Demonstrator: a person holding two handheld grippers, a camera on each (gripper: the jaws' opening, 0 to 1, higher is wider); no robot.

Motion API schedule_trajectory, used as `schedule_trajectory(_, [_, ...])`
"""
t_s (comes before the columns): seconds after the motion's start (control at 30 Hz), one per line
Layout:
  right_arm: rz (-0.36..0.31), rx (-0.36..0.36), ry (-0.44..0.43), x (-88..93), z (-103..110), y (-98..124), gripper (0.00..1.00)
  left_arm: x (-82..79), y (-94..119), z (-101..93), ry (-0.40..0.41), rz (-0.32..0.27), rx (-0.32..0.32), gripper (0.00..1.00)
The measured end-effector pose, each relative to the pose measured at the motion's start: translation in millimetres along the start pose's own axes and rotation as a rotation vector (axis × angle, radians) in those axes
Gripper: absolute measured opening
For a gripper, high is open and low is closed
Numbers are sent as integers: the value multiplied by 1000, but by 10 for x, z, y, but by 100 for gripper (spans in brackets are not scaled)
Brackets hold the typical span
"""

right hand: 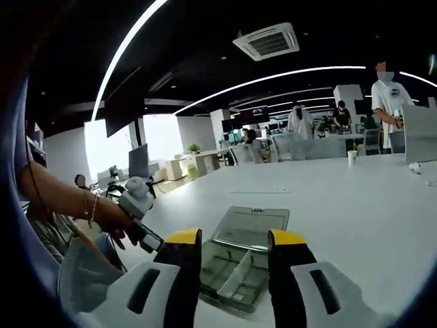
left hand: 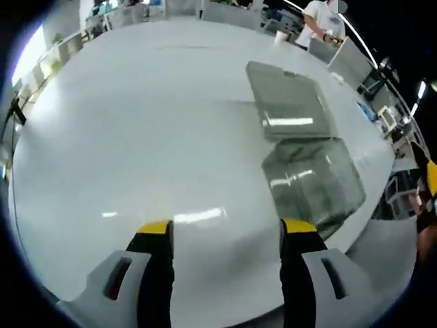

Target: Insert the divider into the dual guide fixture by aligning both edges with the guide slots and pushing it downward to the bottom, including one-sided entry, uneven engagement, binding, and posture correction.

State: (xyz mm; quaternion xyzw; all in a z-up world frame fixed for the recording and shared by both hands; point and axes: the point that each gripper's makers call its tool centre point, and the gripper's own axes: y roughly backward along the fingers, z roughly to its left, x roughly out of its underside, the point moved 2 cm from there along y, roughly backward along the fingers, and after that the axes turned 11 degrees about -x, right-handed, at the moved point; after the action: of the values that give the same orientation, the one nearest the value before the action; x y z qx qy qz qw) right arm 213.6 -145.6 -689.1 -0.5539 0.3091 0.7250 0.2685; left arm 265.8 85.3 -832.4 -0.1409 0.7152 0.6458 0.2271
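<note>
A clear plastic box, the guide fixture [left hand: 314, 181], sits on the white table [left hand: 136, 137] at right, its hinged lid [left hand: 290, 102] lying flat and open behind it. My left gripper [left hand: 229, 229] hangs open over bare table, left of and short of the box. In the right gripper view the same box [right hand: 218, 283] lies just beyond my open right gripper [right hand: 235, 239], framed between its yellow-tipped jaws. A pale divider [right hand: 240, 275] stands aslant inside the box. Neither gripper touches anything.
A person's hand [right hand: 113, 219] grips a gripper handle at the left. A paper cup [right hand: 351, 156] stands far back on the table. Several people and office desks are behind. The table's edge [left hand: 382, 232] runs close to the box's right side.
</note>
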Motion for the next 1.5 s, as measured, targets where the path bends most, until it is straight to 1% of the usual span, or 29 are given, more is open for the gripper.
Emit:
schedule_trajectory(0.13, [-7, -3, -12, 0, -4, 5, 34, -32, 10, -20, -105, -39, -7, 60])
schedule_trajectory(0.2, [-6, 0, -9, 0, -12, 9, 34, 7, 4, -17, -131, -20, -18, 60])
schedule_trajectory(0.33, [-7, -3, -13, 3, -11, 10, 33, 15, -35, 2, -109, -8, -19, 59])
schedule_trajectory(0.53, [-10, -5, -15, 1, -13, 10, 33, 9, -63, 24, -115, -7, -35, 56])
schedule_trajectory(0.63, [-8, -3, -16, 9, -22, 11, 32, 73, -85, 15, -134, 22, -39, 54])
schedule_trajectory(0.7, [-9, -3, -19, 8, -24, 13, 32, 99, -98, 24, -158, 27, -55, 54])
schedule_trajectory(0.83, [-7, 1, -18, 10, -29, 14, 31, 86, -106, 49, -177, 24, -72, 51])
schedule_trajectory(1.03, [-6, 3, -16, 13, -35, 15, 31, 88, -122, 64, -208, 39, -94, 49])
schedule_trajectory(1.2, [-9, 8, -20, 12, -42, 23, 30, 115, -131, 72, -285, 54, -136, 46])
schedule_trajectory(1.27, [-8, 11, -17, 11, -48, 26, 30, 106, -132, 77, -271, 58, -137, 46])
schedule_trajectory(1.5, [-10, 15, -17, 8, -55, 29, 29, 94, -137, 101, -267, 65, -140, 44])
